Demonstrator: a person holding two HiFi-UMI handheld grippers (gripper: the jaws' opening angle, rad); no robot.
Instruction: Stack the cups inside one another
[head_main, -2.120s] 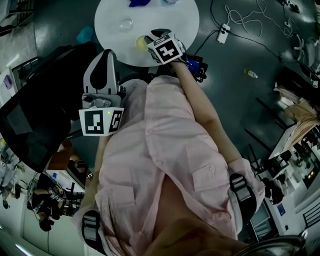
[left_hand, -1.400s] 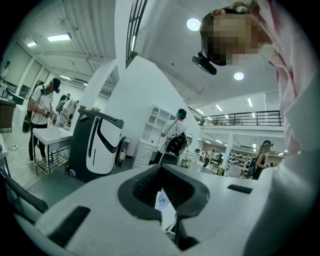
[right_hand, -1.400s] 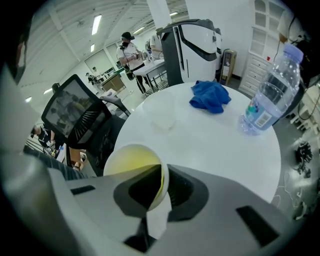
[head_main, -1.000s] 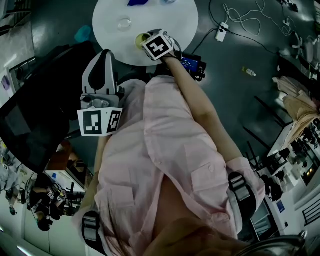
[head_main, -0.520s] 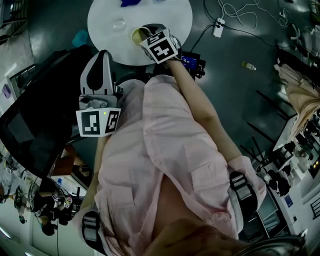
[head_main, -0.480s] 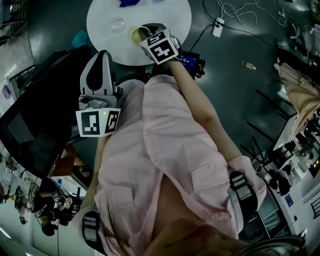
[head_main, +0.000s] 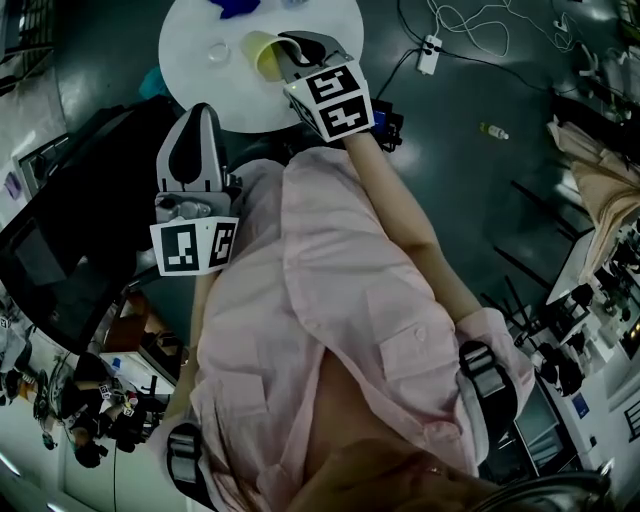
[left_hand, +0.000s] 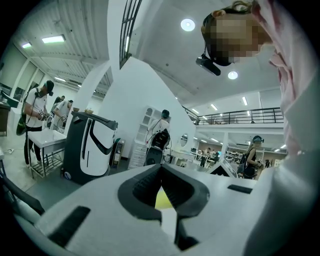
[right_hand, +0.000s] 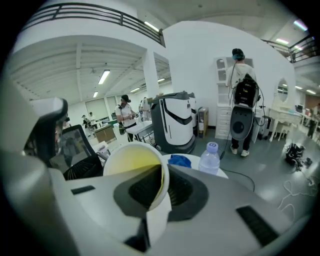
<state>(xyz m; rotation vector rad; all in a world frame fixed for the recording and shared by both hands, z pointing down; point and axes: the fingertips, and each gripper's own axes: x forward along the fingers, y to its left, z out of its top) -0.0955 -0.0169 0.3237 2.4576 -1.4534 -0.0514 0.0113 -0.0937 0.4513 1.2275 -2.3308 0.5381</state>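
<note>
Right gripper (head_main: 288, 52) clamps the yellow cup (head_main: 258, 52) by its rim above the table (head_main: 335, 25) at upper centre, left gripper (head_main: 197, 115) closed, empty, centre left; nesting into an apparently clear cup (head_main: 218, 50) is not yet done.

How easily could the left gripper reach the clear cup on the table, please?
Probably not yet: the left gripper hangs at the edge of the table, short of the clear cup, though nothing stands between them.

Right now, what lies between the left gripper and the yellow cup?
Nothing stands there. In the head view only bare white table separates the left gripper from the yellow cup, which the right gripper holds in its jaws.
</note>
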